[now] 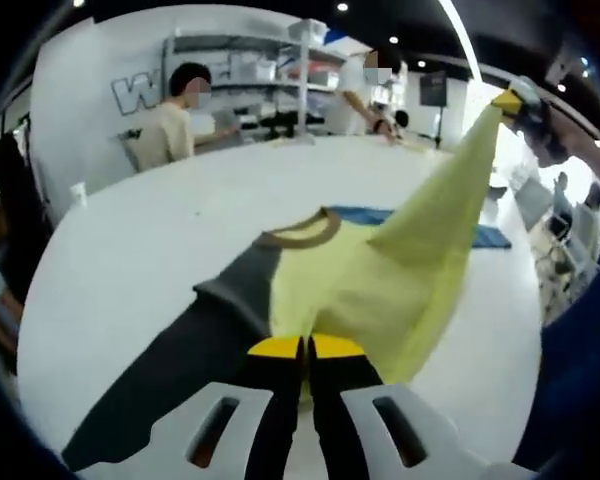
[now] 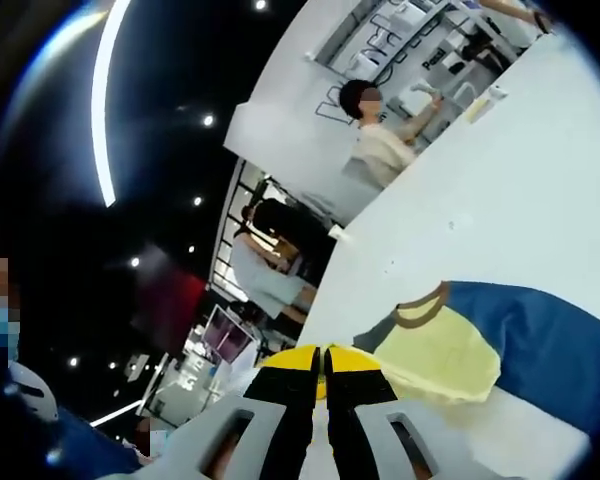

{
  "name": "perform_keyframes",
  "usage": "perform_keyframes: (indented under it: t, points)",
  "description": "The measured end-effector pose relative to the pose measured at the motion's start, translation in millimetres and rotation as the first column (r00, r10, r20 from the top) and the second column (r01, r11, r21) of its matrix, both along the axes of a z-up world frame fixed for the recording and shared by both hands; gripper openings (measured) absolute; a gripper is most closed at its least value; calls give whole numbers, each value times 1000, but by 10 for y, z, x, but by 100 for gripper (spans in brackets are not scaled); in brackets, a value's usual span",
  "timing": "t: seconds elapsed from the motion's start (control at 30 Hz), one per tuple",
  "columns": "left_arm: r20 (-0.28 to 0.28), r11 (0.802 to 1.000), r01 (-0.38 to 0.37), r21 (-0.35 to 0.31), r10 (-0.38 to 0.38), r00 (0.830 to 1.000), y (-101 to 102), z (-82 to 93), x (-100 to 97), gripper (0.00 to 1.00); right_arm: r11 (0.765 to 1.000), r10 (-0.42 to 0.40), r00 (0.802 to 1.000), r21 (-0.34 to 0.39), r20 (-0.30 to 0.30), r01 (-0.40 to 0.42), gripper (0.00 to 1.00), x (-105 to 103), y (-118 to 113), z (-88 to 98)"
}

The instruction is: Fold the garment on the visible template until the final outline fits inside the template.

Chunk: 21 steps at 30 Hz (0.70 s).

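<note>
In the left gripper view, the left gripper [image 1: 305, 350] rises from six o'clock as two black jaws capped with yellow tips, set on pale grey mounts that each carry a slanted oblong slot. In the right gripper view, the right gripper [image 2: 320, 362] has the same build: black jaws, yellow tips, light grey slotted mounts. At one o'clock in the left gripper view, the other gripper's yellow tip shows against a dark body.

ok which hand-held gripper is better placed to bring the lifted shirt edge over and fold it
Right, probably. The right hand-held gripper holds a corner of the yellow shirt raised high above the white table, free to swing across. The left hand-held gripper is shut on the shirt low at the table, better as an anchor.
</note>
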<state>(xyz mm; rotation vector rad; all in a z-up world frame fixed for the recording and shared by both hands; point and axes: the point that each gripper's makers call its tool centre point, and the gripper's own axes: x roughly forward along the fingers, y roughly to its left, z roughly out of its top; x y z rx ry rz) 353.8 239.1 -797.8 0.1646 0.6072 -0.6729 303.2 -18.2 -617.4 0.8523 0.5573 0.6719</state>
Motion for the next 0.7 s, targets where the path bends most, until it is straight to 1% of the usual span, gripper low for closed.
perform_keyframes:
  t: [0.1,0.17,0.23,0.3,0.37,0.43,0.5,0.57,0.6,0.7]
  points:
    - [-13,1000,4,1,-4,1000,-17,-34,20,0,1000,-10,1000,-5,-9,10,0,-24,-20,-42]
    - [-20,1000,5,-4,-5,1000,-18,-107,74,0,1000,-16,1000,-7,-14,16,0,-38,-30,-68]
    - [-32,1000,7,-4,-7,999,-25,-161,81,0,1000,-22,1000,-10,-18,22,0,-54,-32,-93]
    - [-36,1000,12,-1,-13,999,-51,-140,29,0,1000,-25,999,-10,-22,24,0,-66,-28,-112]
    - [-49,1000,26,7,-26,998,-83,-216,3,0,1000,-27,999,-15,-27,27,0,-82,-16,-140]
    - [-45,999,37,20,-36,998,-90,-258,-21,0,1000,-26,999,-16,-29,25,0,-95,-1,-153]
    - [-35,999,32,-3,-32,999,-100,-228,-27,5,1000,-26,999,-17,-30,25,0,-103,10,-159]
    - [-29,999,27,-21,-27,999,-98,-209,-27,13,1000,-25,999,-17,-30,25,0,-107,17,-166]
    - [-25,999,27,-24,-28,999,-111,-184,-57,16,1000,-25,999,-17,-30,25,0,-107,19,-172]
    - [-17,999,30,-23,-31,999,-100,-177,-107,16,1000,-22,999,-18,-32,22,0,-111,29,-193]
